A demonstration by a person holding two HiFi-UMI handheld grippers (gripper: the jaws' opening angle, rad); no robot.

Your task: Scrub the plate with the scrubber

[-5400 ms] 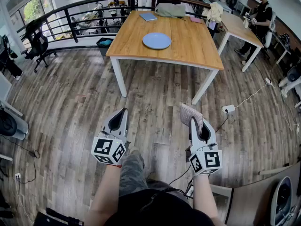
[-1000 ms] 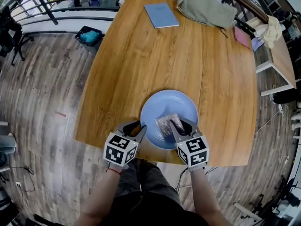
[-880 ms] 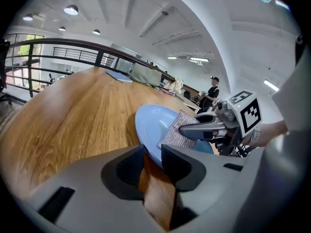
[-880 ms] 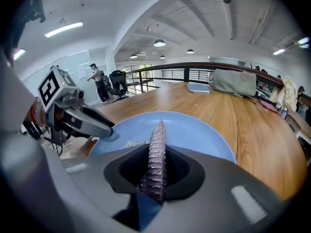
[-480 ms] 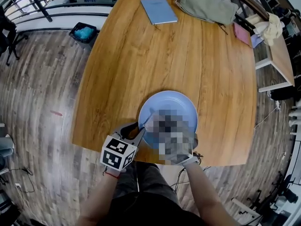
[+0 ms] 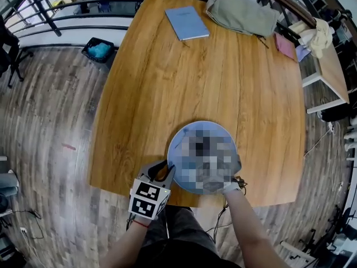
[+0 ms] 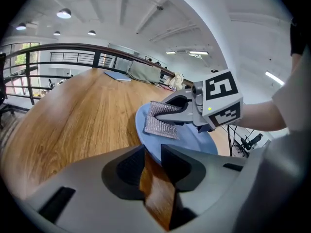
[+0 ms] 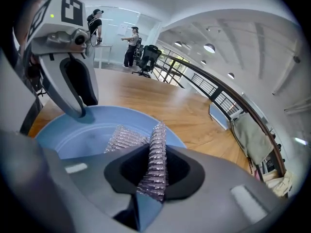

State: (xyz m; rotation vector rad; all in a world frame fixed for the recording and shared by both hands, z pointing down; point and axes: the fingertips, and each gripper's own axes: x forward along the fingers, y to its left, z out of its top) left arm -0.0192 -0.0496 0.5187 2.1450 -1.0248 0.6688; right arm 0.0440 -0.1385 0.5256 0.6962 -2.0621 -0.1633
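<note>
A light blue plate [image 6: 174,149] lies near the front edge of the wooden table [image 6: 167,77]. My left gripper [image 6: 167,171] is at the plate's near left rim. In the left gripper view the plate's [image 7: 194,135] rim fills the gap between that gripper's [image 7: 153,149] closing jaws. My right gripper [image 8: 156,152] is shut on a silvery mesh scrubber [image 8: 127,139], whose free flap rests on the plate [image 8: 87,135]. From the left, the right gripper [image 7: 158,108] reaches over the plate with the scrubber [image 7: 163,123] hanging below it. A mosaic patch hides it in the head view.
At the table's far end lie a blue notebook [image 6: 187,22], an olive bag [image 6: 241,13] and a pink item [image 6: 285,45]. A black railing [image 6: 56,4] runs behind the table. Two people [image 8: 95,21] stand far off by another table. The table's front edge is right below the plate.
Several seconds ago both grippers hung over the floor, far from the table. In the last second the left jaws have drawn in on the plate's rim, and the scrubber has stayed over the plate.
</note>
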